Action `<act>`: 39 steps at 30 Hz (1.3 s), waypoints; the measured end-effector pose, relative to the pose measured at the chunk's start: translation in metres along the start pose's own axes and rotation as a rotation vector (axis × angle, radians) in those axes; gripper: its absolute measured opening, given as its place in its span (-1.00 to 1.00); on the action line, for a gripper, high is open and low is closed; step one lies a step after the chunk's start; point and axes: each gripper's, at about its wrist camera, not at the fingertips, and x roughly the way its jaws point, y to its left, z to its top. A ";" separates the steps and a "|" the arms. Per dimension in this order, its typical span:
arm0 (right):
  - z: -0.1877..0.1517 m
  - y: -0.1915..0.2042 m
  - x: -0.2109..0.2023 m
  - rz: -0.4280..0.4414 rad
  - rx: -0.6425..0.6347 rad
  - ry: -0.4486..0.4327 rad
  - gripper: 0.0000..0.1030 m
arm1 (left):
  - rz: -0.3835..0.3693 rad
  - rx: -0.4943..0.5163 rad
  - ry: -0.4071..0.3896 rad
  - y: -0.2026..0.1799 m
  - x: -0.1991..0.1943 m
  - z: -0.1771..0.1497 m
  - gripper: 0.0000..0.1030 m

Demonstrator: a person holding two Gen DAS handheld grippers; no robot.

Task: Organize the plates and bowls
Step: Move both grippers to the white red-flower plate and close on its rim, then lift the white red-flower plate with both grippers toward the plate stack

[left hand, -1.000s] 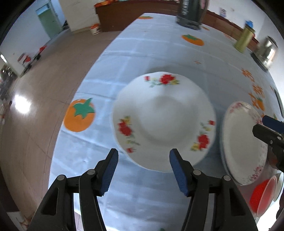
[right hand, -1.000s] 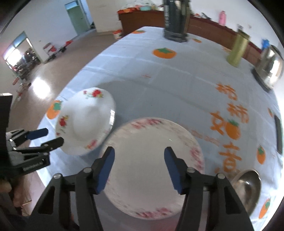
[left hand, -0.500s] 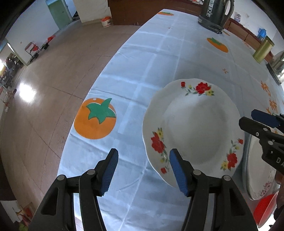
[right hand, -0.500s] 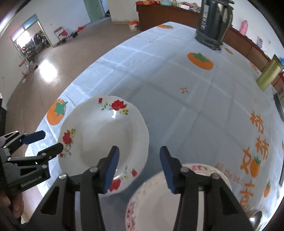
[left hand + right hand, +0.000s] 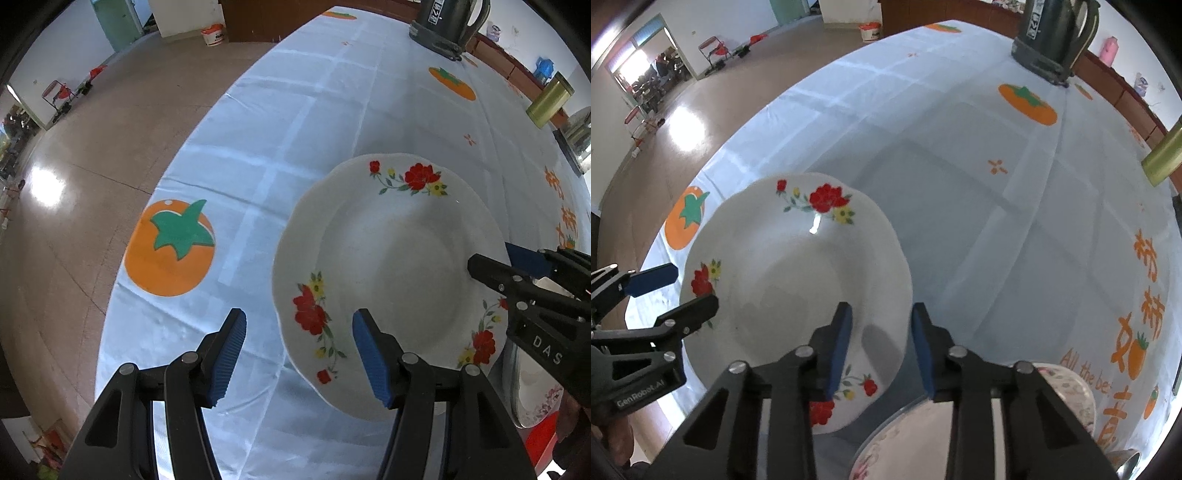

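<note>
The right hand-held gripper (image 5: 879, 343) straddles the near-right rim of the white rose-patterned plate (image 5: 798, 280) — its jaws are closing, with the rim between the blue pads but not yet pinched. The left hand-held gripper (image 5: 295, 354) stands wide open and holds nothing, one finger over the plate's near-left rim, the other over bare cloth. The plate lies on the pale-blue worktop (image 5: 325, 122) near its left edge. A pink-rimmed plate (image 5: 1067, 391) sits just beside it. Farther back stands a dark kettle (image 5: 1056, 33).
</note>
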 end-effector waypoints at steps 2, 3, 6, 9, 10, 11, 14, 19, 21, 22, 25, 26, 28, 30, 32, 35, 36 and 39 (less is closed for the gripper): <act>-0.001 0.002 0.003 -0.013 -0.007 0.001 -0.47 | 0.002 -0.002 0.005 -0.001 0.002 -0.001 -0.02; -0.001 0.002 0.003 -0.019 -0.010 -0.001 -0.49 | -0.003 0.000 0.009 -0.002 0.004 -0.001 -0.16; -0.001 0.001 0.002 -0.013 -0.008 -0.001 -0.51 | 0.005 0.008 0.010 -0.007 0.005 0.000 -0.28; 0.000 0.002 0.002 -0.020 -0.009 0.004 -0.51 | 0.009 0.002 0.011 -0.007 0.005 0.000 -0.28; 0.000 0.002 0.002 -0.020 -0.006 0.005 -0.51 | 0.014 0.003 0.013 -0.007 0.005 -0.001 -0.28; 0.000 0.002 0.002 -0.018 -0.002 0.005 -0.51 | 0.018 0.002 0.014 -0.007 0.004 -0.002 -0.28; 0.000 0.003 0.002 -0.012 -0.001 0.008 -0.51 | 0.036 0.002 0.014 -0.010 0.002 -0.003 -0.28; 0.001 0.003 0.000 -0.004 0.000 0.006 -0.51 | 0.047 -0.007 0.009 -0.012 -0.004 -0.004 -0.28; 0.002 0.003 -0.003 -0.003 -0.001 0.003 -0.51 | 0.050 -0.012 0.008 -0.012 -0.007 -0.004 -0.28; 0.002 0.003 -0.003 -0.002 -0.002 0.001 -0.51 | 0.053 -0.011 0.006 -0.011 -0.009 -0.004 -0.28; 0.001 0.004 -0.007 0.001 -0.004 -0.002 -0.51 | 0.052 -0.012 0.009 -0.012 -0.012 -0.005 -0.28; 0.001 0.004 -0.008 0.000 -0.005 -0.003 -0.51 | 0.053 -0.011 0.008 -0.012 -0.012 -0.005 -0.28; 0.001 0.003 -0.010 0.000 -0.004 -0.004 -0.51 | 0.051 -0.010 0.009 -0.011 -0.014 -0.003 -0.28; 0.000 0.004 -0.013 -0.002 -0.005 -0.004 -0.51 | 0.048 -0.011 0.011 -0.010 -0.015 -0.004 -0.28; 0.000 0.005 -0.015 -0.005 -0.007 -0.005 -0.51 | 0.047 -0.013 0.010 -0.010 -0.016 -0.004 -0.28; -0.001 0.007 -0.017 -0.007 -0.008 -0.008 -0.51 | 0.048 -0.016 0.008 -0.010 -0.019 -0.005 -0.28; -0.001 0.008 -0.018 -0.008 -0.009 -0.010 -0.51 | 0.049 -0.015 0.006 -0.010 -0.020 -0.006 -0.28; -0.004 0.010 -0.023 -0.010 -0.014 -0.014 -0.51 | 0.048 -0.016 0.001 -0.008 -0.023 -0.007 -0.28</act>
